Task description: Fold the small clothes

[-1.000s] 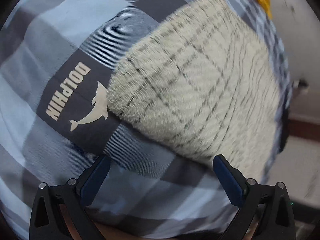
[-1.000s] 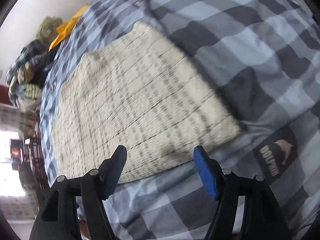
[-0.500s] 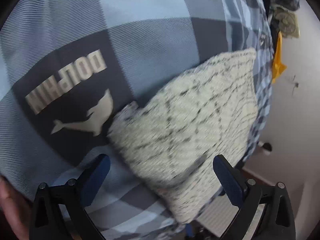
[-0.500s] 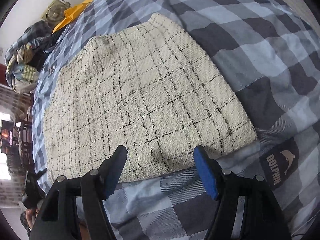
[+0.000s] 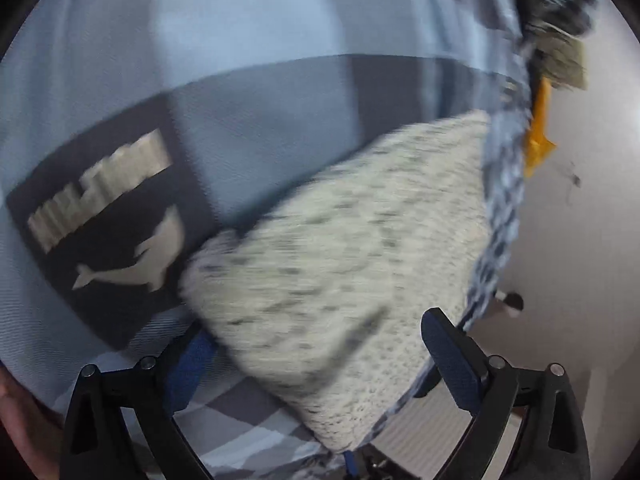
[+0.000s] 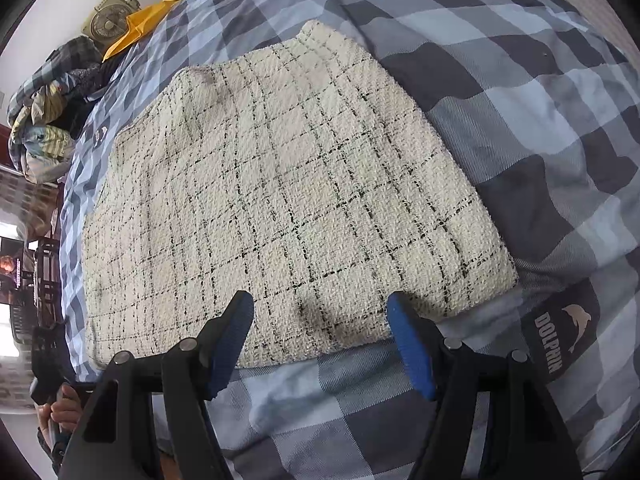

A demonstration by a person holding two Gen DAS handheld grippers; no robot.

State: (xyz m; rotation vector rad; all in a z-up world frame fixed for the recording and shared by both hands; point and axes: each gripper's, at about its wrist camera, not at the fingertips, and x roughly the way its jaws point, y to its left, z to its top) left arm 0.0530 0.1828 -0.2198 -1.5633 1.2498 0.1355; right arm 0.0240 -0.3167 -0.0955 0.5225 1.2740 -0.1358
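Below, the scene from the largest thing to the smallest:

Bed cover: a checked cover in light blue, grey and dark grey fills both views. It has dark patches with a pale dolphin and the word DOLPHIN; one patch lies just beside the near right corner of the garment.

Garment: a cream tweed piece with thin black check lines, perhaps a small skirt. It lies flat and unfolded on the cover, the narrower end far from the right camera. In the left wrist view it is blurred and seen from one corner.

Pile of clothes: crumpled fabrics at the far left edge of the bed, well apart from the garment.

Yellow item: flat, orange-yellow, at the far edge of the bed, next to a beige round object I cannot identify.

Right gripper: the jaws stand apart over the near hem of the garment; nothing is pinched between the blue pads.

Left gripper: wide apart, one finger on each side of the garment's corner. The picture is blurred, so I cannot tell if a pad touches the cloth.
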